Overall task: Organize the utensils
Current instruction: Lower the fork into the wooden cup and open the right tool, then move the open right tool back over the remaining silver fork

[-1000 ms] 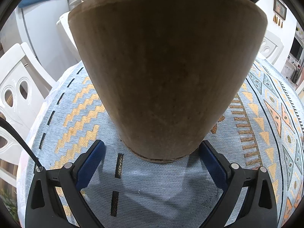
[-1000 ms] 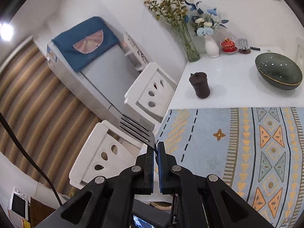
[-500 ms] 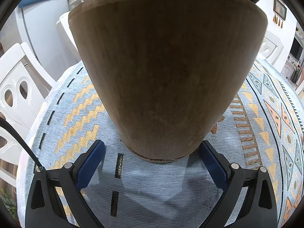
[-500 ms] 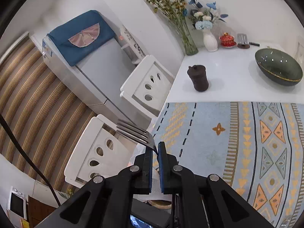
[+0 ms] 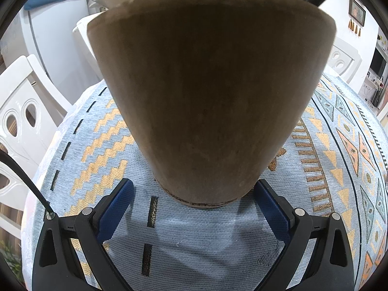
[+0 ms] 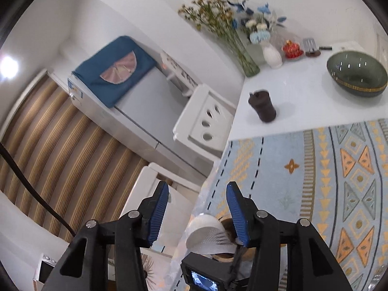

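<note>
A tall tapered wooden utensil holder (image 5: 213,92) stands on the patterned blue cloth (image 5: 194,237) and fills the left wrist view. My left gripper (image 5: 194,186) straddles its base with jaws wide; the right pad (image 5: 271,208) meets the base edge, the left pad (image 5: 116,208) stands just apart. In the right wrist view my right gripper (image 6: 197,189) hangs above the holder's rim (image 6: 226,225), jaws opening, nothing between them. Below it, fork (image 6: 219,237) tines and a white slotted spoon (image 6: 206,235) stick up from the holder.
On the white tabletop beyond the cloth stand a dark lidded jar (image 6: 263,108), a green bowl (image 6: 356,76), two flower vases (image 6: 247,58) and a red lidded cup (image 6: 292,49). White chairs (image 6: 206,118) (image 5: 21,111) line the table's left edge.
The right gripper's jaws have parted and let go of the fork, which now stands in the holder below. The right gripper lifted slightly. The left gripper has not moved.
</note>
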